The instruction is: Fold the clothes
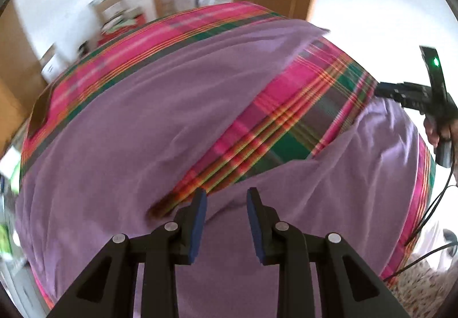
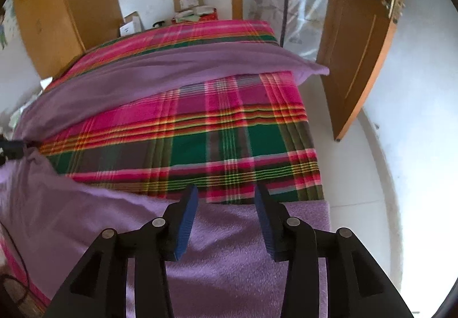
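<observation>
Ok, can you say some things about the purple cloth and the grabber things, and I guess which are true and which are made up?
1. The purple cloth lies on a pink and green checked blanket. True.
2. The right gripper is squeezed shut on the cloth. False: its jaws stand apart, with nothing between the pads.
3. The left gripper is open. True.
4. The cloth covers the whole blanket. False: a wide band of checked blanket shows between two purple parts.
5. A wooden door stands beyond the bed. True.
6. The purple cloth has big yellow flowers on it. False: it is plain purple.
</observation>
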The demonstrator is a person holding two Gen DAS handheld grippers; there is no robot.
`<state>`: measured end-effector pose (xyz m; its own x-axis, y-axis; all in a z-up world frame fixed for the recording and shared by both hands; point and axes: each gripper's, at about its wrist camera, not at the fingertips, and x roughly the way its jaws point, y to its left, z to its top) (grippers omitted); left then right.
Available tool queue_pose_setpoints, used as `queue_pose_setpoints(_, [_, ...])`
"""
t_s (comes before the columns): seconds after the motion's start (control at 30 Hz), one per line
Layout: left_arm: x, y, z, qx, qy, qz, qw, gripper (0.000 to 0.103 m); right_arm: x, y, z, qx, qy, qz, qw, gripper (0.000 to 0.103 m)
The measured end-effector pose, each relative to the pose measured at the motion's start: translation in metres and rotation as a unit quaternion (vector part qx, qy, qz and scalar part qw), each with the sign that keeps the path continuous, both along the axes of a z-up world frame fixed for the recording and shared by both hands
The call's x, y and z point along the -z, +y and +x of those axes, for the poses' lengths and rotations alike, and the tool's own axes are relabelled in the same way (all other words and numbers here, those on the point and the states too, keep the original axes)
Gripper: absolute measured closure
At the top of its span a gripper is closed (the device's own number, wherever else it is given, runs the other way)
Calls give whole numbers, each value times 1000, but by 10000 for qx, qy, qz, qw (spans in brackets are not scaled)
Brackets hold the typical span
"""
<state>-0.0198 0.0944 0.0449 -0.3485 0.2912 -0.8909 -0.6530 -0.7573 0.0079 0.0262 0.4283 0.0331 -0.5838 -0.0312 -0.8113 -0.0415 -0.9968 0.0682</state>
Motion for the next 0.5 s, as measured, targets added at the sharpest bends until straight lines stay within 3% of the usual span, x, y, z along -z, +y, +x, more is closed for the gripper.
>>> queue_pose_setpoints(0.23, [15, 33, -13, 898, -86, -163, 9958, 71, 4, 7, -4, 0, -60, 28, 10000, 60])
queue_pose_setpoints(0.33, [20, 40, -13, 1308, -445, 43, 9904, 69, 5, 10, -5, -3, -86, 45, 10000, 59])
queue_pose_setpoints(0.5, [32, 45, -14, 1364, -521, -204, 9891, 69, 7, 21, -9, 196, -99, 110, 9997, 59])
